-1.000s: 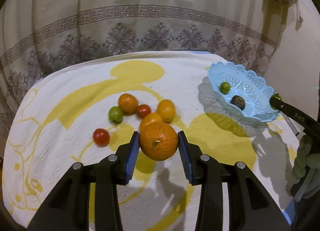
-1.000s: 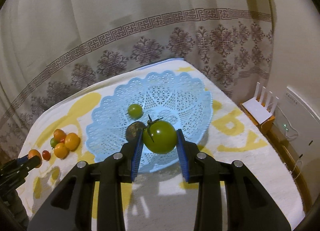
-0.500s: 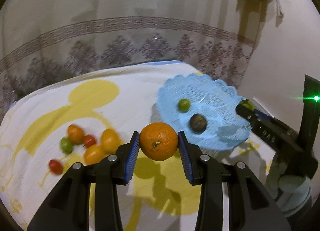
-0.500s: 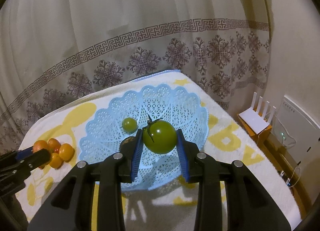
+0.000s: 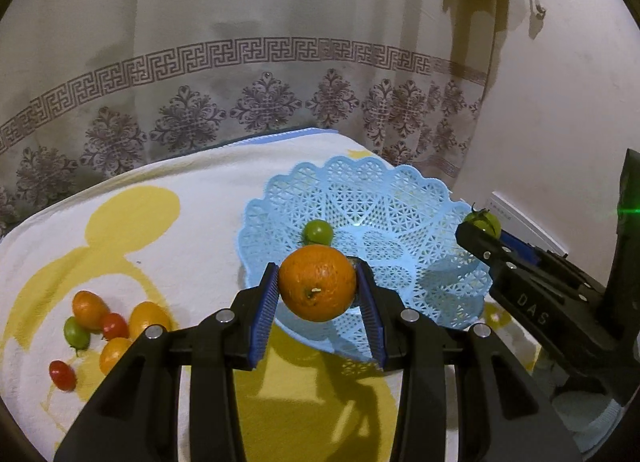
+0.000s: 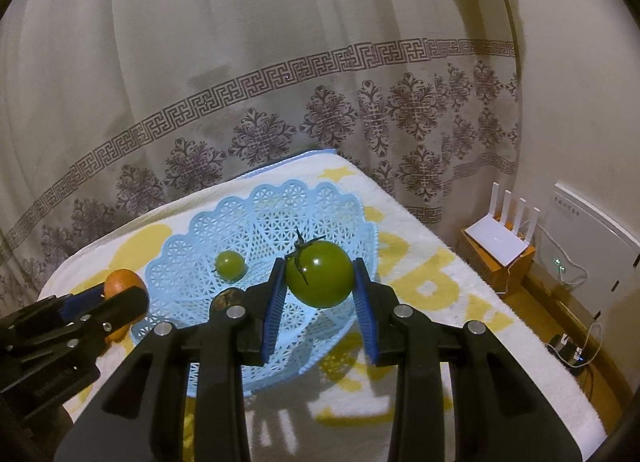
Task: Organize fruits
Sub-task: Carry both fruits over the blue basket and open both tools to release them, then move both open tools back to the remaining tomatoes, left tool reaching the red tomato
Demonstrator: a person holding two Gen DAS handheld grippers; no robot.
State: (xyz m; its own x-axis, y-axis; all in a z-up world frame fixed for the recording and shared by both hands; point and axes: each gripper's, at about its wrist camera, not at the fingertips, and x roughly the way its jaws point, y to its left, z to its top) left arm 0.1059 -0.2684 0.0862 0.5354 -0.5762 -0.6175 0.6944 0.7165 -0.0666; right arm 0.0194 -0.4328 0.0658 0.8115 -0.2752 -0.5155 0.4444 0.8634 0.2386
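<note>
My left gripper (image 5: 318,286) is shut on an orange (image 5: 317,282) and holds it above the near rim of the light blue lattice basket (image 5: 400,218). A small green tomato (image 5: 317,232) lies inside the basket. My right gripper (image 6: 319,282) is shut on a large green tomato (image 6: 319,279) with a stem, hanging over the basket's (image 6: 280,218) right side. In the right wrist view the small green tomato (image 6: 230,265) and a dark brown fruit (image 6: 227,299) lie in the basket. The left gripper (image 6: 116,294) with its orange (image 6: 122,281) shows at the left edge there.
A cluster of small orange, red and green fruits (image 5: 108,322) lies on the white-and-yellow cloth (image 5: 160,230) to the left. A patterned curtain (image 5: 240,82) hangs behind. On the floor at right stand a white router (image 6: 502,238) and cables.
My left gripper carried the orange rightward from above the fruit cluster to the basket's near rim. The right gripper with the green tomato stayed over the basket, tilting slightly.
</note>
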